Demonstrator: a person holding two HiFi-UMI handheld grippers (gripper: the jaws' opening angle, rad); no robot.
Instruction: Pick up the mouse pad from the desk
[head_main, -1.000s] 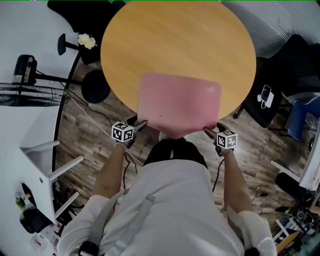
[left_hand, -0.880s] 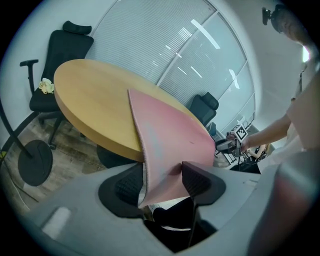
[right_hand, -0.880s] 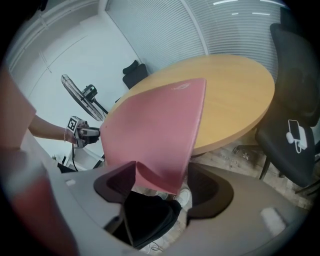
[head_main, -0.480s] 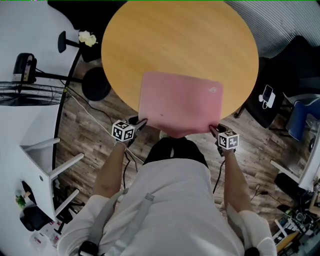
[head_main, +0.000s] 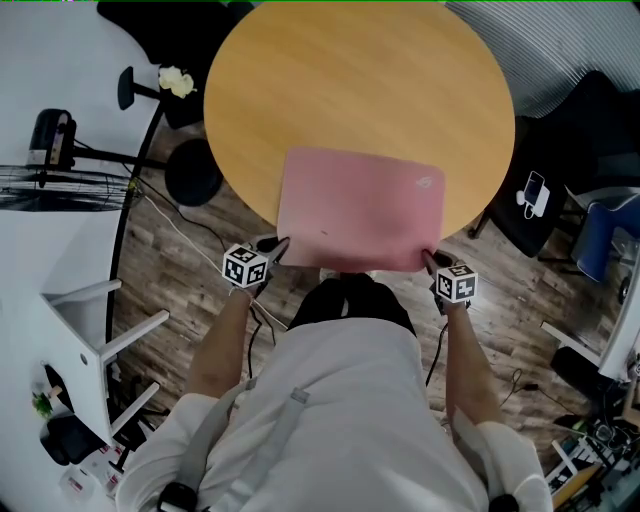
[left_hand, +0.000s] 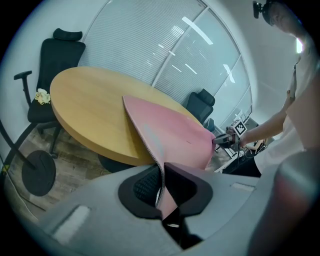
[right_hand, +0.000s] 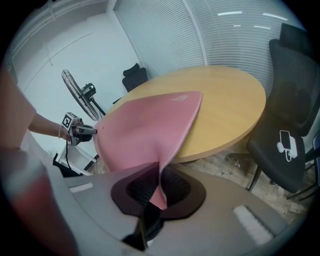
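Observation:
A pink mouse pad (head_main: 360, 208) lies on the round wooden table (head_main: 360, 90), its near edge hanging over the table's front rim. My left gripper (head_main: 279, 245) has just been closing and now pinches the pad's near left corner (left_hand: 161, 170) between its pads. My right gripper (head_main: 430, 260) has just been closing too and is shut on the pad's near right corner (right_hand: 161, 182). The pad (left_hand: 170, 132) curves upward from the table toward both grips. Across the pad, each gripper view shows the other gripper.
A black office chair (head_main: 560, 190) with a phone on its seat stands right of the table. Another chair (left_hand: 47, 65) is at the table's far left. A standing fan (right_hand: 80, 97) and a white desk (head_main: 50, 250) are on the left. Cables run over the wooden floor.
Both grippers' jaws have closed onto the pad's near corners. The sagging middle of the pad's near edge now looks straighter. The hands have hardly moved.

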